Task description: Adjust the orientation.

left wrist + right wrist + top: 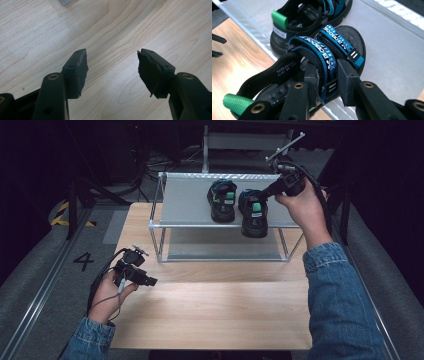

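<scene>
On a metal-framed rack's grey top shelf (190, 200), the right hand-held gripper (327, 75) clamps a blue strap of a black sandal (342, 42) at the front edge, green heel loop facing the person. Beside it stands its mate (222, 200). The left hand-held gripper (112, 70) gapes empty over the pale wood-grain desk (105, 32).

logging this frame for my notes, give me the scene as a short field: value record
surface: wooden table
rack: two-tier metal shoe rack at the table's far side
top shelf: two black sandals with blue straps and green heel loops
left sandal: standing free
right sandal: heel at the shelf's front edge
right gripper: shut on a blue strap of the right sandal
left gripper: open, above bare table
</scene>
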`<state>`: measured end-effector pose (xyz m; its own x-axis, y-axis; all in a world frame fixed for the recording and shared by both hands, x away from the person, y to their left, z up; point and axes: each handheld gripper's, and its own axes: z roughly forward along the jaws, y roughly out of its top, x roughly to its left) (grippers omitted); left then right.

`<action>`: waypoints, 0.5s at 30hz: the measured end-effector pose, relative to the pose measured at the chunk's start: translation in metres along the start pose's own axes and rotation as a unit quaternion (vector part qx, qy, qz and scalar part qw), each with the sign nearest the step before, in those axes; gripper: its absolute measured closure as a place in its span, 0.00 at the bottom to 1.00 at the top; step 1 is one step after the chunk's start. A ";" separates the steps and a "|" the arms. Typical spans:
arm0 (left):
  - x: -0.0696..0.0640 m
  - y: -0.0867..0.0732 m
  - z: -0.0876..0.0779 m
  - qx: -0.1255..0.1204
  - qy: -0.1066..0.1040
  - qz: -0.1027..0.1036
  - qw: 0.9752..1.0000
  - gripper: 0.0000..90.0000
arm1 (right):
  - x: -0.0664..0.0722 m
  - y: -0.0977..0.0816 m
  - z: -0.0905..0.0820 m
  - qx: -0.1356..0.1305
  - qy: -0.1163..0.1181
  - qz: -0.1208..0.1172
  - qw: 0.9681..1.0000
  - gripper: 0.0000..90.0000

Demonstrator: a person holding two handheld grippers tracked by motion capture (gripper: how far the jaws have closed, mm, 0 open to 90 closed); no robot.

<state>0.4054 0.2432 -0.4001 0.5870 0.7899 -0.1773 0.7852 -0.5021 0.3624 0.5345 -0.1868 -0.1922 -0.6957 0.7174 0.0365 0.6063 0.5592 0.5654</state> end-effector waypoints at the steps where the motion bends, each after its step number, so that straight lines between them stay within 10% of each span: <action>1: 0.000 0.000 0.000 0.000 0.000 0.000 1.000 0.45 | 0.000 0.000 0.000 0.000 0.000 0.000 1.000 0.79; 15: 0.005 -0.004 0.001 0.001 0.001 -0.005 1.000 0.45 | -0.008 0.015 0.028 0.012 0.002 0.001 1.000 0.79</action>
<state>0.4051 0.2487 -0.4030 0.5778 0.7963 -0.1787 0.7921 -0.4944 0.3579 0.5600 -0.1730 -0.2071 -0.6955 0.7174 0.0407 0.6171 0.5673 0.5453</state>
